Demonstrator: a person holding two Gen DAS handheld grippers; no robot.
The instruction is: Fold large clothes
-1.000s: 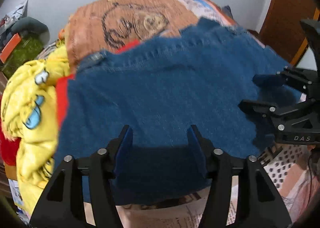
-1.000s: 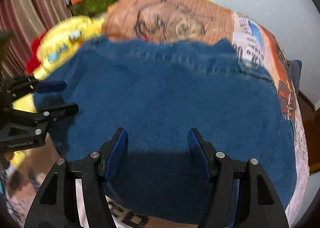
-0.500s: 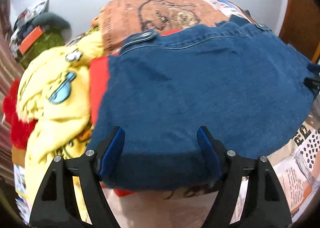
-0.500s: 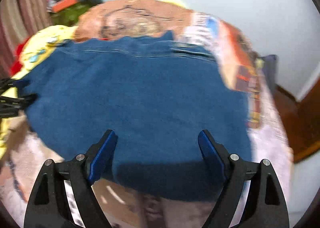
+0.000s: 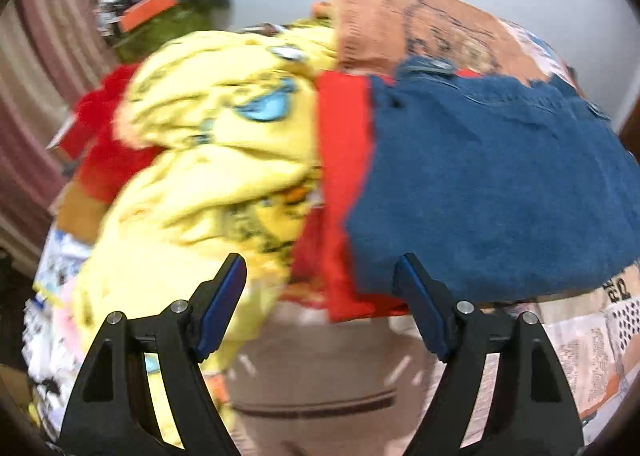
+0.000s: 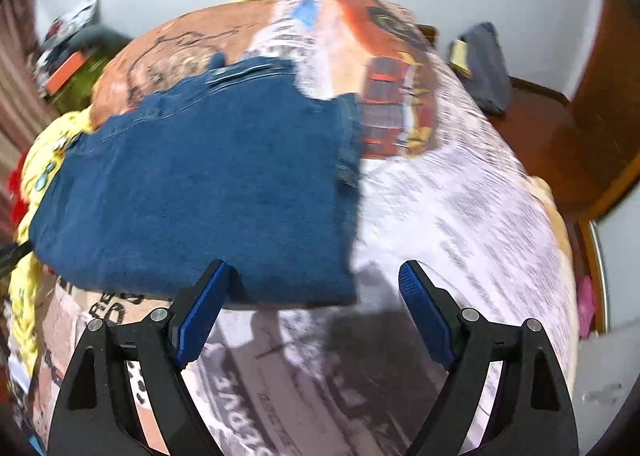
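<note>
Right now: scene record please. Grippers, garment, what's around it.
left gripper: jaws open, empty
right gripper: jaws open, empty
jeans: folded, flat on bed, untouched
red cloth: under the jeans' left edge
yellow cloth: crumpled pile left of jeans
bedsheet: printed, bare to the right of jeans
image: motion-blurred

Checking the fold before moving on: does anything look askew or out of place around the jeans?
The jeans lie folded flat. A red cloth sticks out beneath their left edge, and a yellow garment is crumpled beside it.
</note>
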